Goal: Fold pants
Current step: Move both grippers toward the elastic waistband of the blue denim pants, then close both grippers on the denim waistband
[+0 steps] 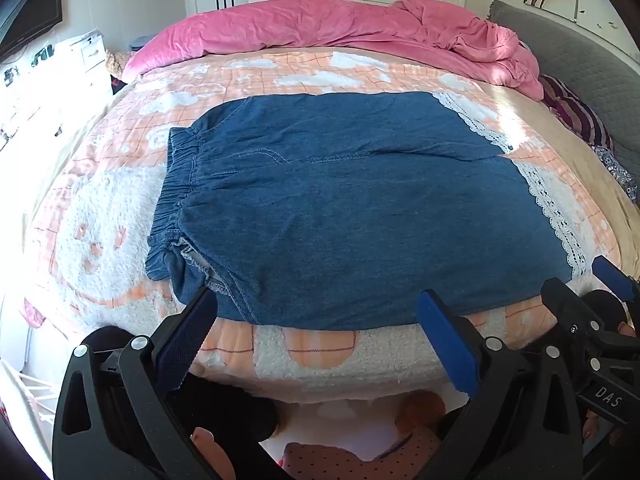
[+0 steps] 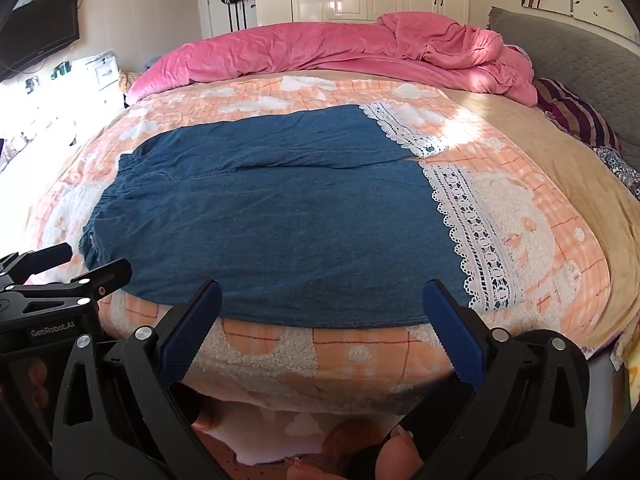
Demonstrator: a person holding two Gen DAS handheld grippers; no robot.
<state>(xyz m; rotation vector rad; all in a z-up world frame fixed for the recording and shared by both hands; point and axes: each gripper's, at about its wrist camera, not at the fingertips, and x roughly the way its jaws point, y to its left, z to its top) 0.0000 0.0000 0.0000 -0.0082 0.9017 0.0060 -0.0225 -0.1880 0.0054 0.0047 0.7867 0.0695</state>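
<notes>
Just ahead of both grippers, the denim pants (image 1: 340,200) are spread flat on the fleecy orange-and-white blanket (image 1: 312,356), with the near long edge lying close to the fingertips. The left gripper (image 1: 316,312) is held wide open with nothing between its pads, and the gathered elastic waistband (image 1: 176,184) is seen ahead of it and to its left. The right gripper (image 2: 322,300) is likewise held wide open and empty, and the white lace hem (image 2: 476,240) is found ahead of it and to its right. Two legs are seen side by side, the nearer one broad, the farther one partly hidden past a seam line. The cloth is judged to be light, soft denim: it will sag and drape when lifted, it is not fragile, and its weave should be gripped without slipping. The lace is judged to be more delicate and apt to snag, so a pinch on the denim just beside it is preferable. The waistband, thick and bunched, offers a firm hold for the left gripper, while the hem corner nearest the right gripper suits the other hold. The fleece beneath may drag on the cloth.
</notes>
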